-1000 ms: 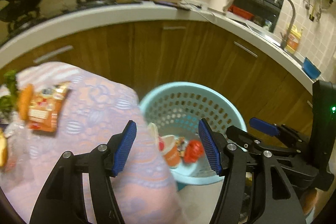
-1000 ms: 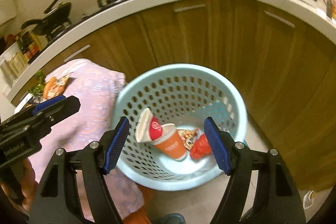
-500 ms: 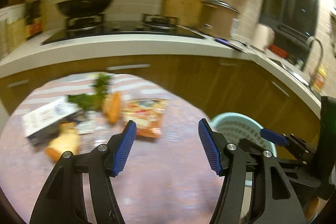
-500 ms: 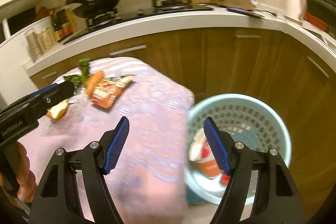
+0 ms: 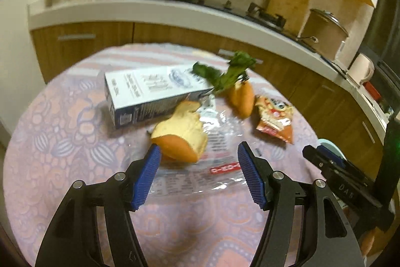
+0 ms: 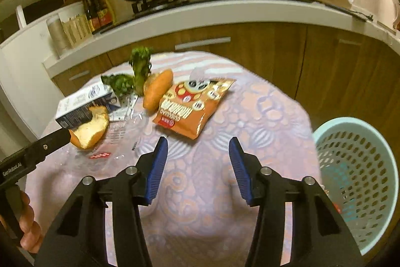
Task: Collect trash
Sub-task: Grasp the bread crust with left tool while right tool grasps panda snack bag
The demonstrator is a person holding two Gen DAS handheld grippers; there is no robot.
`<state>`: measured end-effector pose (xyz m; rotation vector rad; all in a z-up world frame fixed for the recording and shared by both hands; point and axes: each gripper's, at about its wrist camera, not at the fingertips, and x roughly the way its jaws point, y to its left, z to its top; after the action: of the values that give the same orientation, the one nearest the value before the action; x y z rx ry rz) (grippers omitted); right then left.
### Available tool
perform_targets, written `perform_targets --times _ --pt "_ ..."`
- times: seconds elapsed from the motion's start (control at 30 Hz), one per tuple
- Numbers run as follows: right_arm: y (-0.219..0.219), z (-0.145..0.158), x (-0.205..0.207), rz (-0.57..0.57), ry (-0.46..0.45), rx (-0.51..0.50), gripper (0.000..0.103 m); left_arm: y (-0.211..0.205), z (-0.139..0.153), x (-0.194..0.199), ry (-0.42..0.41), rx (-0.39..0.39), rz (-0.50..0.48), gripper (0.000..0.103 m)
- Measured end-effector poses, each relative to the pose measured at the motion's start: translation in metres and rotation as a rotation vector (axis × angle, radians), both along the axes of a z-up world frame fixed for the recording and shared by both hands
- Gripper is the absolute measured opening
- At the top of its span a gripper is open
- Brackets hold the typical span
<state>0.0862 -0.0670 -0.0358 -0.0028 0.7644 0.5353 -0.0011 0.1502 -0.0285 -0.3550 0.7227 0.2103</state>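
A patterned pink tablecloth (image 6: 250, 106) covers the round table. The pale blue perforated basket (image 6: 360, 167) stands beside it at four o'clock in the right wrist view. On the cloth, near twelve o'clock from the right gripper (image 6: 197, 164), lies the orange snack bag (image 6: 192, 106); its jaws have just been closing, yet nothing sits between them. At ten o'clock are a white carton (image 5: 152, 91) and torn bread (image 5: 182, 134). The left gripper (image 5: 197, 174) hangs released above a clear wrapper (image 5: 200, 179).
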Motion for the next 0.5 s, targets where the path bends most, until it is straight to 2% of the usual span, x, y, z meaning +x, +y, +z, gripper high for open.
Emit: perform_targets --times 0.1,0.33,0.5 --pt "0.0 0.0 -0.001 0.013 -0.011 0.0 0.047 0.002 -0.01 0.01 0.04 0.0 0.006 0.062" --pt "-0.008 -0.007 0.011 0.011 0.053 0.047 0.047 0.003 -0.029 0.032 0.114 0.018 0.026 0.062" --pt "-0.005 -0.008 0.01 0.029 0.055 0.036 0.047 0.0 -0.036 0.038 0.136 0.074 0.027 0.062"
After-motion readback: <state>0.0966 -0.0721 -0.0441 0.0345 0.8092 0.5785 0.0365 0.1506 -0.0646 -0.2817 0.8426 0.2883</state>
